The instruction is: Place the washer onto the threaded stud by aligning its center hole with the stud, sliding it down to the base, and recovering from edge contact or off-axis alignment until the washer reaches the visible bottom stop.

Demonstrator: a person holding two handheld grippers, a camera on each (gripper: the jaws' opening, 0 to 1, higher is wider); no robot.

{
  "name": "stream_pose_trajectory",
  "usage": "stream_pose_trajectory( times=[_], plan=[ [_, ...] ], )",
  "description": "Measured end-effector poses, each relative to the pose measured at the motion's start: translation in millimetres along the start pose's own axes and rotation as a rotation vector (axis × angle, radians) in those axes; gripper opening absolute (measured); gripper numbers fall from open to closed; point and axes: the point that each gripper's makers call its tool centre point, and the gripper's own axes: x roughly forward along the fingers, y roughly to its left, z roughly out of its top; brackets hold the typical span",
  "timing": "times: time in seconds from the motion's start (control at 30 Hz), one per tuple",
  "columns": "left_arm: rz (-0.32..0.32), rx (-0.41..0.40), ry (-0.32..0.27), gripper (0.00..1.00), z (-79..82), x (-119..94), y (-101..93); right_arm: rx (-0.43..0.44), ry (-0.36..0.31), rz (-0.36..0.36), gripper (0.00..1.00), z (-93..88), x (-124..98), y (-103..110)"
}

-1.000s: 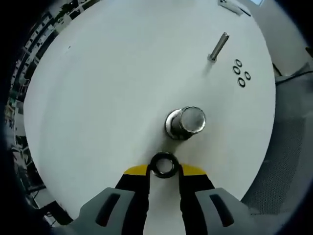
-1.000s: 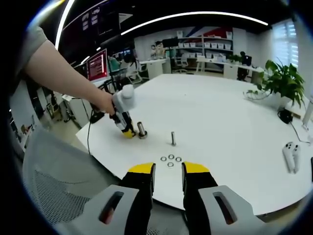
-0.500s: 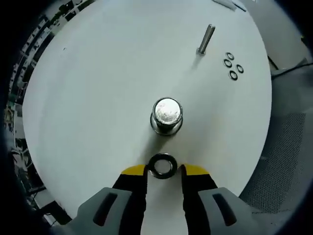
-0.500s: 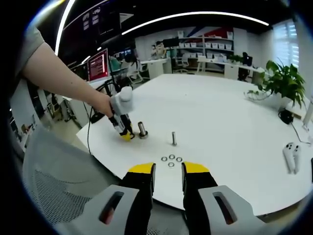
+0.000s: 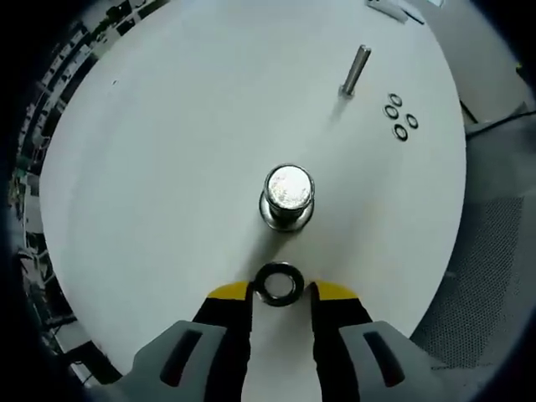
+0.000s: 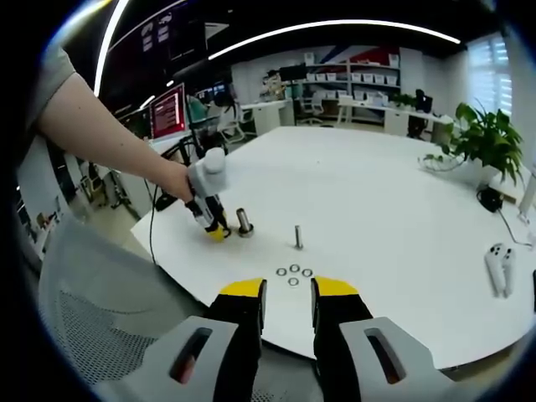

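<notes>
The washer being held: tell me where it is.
In the left gripper view the washer sits clamped between the left gripper jaws, just short of the upright stud.

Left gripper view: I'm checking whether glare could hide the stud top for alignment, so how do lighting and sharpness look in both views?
Left gripper view: the stud top shines with a bright speckled glare, yet its rim and the washer in the left gripper stay sharp; shadows on the table are faint. Right gripper view: ceiling light strips blow out, straight edges bow from fisheye, and the four loose washers are tiny.
</notes>
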Motion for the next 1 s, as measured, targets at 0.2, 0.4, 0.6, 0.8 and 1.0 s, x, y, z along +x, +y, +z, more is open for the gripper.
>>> stream_pose_trajectory(
  times=[0.2, 0.4, 0.6, 0.8, 1.0],
  plan=[
    [0.006, -0.020, -0.007, 0.21, 0.2, 0.2, -0.9, -0.002, 0.001, 0.000, 0.24, -0.2, -0.2, 0.3],
    [0.018, -0.031, -0.002, 0.20, 0.7, 0.0, -0.4, -0.003, 0.002, 0.001, 0.24, -0.4, 0.1, 0.4],
    [0.021, -0.067, -0.026, 0.19, -1.3, -1.2, 0.7, -0.002, 0.001, 0.001, 0.24, -0.3, 0.0, 0.0],
    [0.027, -0.070, -0.037, 0.19, -1.7, -1.0, 0.2, -0.003, 0.002, 0.002, 0.24, -0.5, 0.2, 0.3],
    [0.039, -0.075, -0.071, 0.19, -4.1, -8.3, -3.7, -0.006, 0.005, 0.006, 0.24, -0.6, 0.6, 1.0]
  ],
)
